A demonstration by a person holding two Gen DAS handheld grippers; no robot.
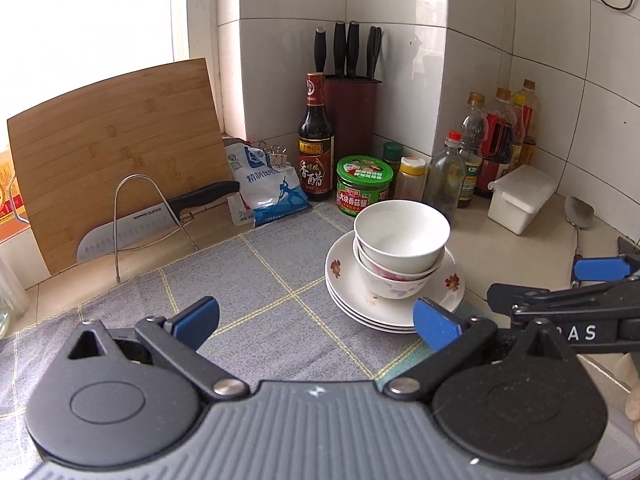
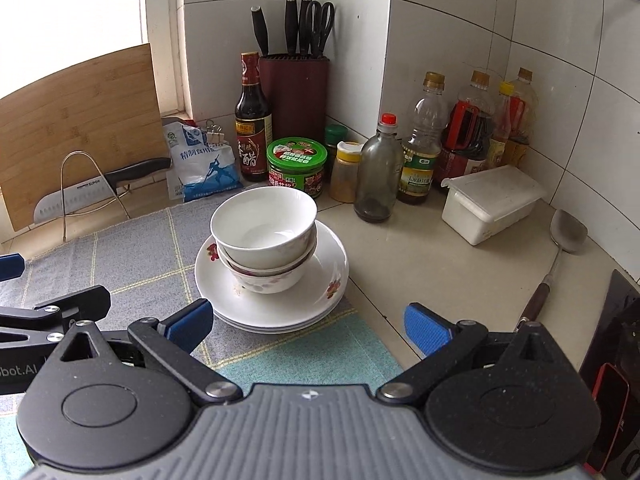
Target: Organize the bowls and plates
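Observation:
A plain white bowl point(image 1: 401, 232) point(image 2: 264, 226) sits nested in a flowered bowl point(image 1: 394, 286) point(image 2: 268, 280), and both stand on a stack of white flowered plates point(image 1: 360, 312) point(image 2: 320, 300) at the right edge of a grey checked cloth point(image 1: 240, 280) point(image 2: 132, 256). My left gripper point(image 1: 316, 322) is open and empty, low over the cloth, just left of and nearer than the plates. My right gripper point(image 2: 308, 324) is open and empty too, close in front of the stack's near rim. In the left wrist view the right gripper's arm point(image 1: 560, 300) shows at the right.
Behind the stack stand a vinegar bottle point(image 1: 316, 140), a green-lidded jar point(image 1: 364, 184), a knife block point(image 1: 350, 108) and several oil and sauce bottles point(image 2: 460, 140). A cutting board point(image 1: 112, 152) and knife on a wire rack are at left. A white lidded box point(image 2: 488, 204) and metal spatula point(image 2: 560, 248) lie right.

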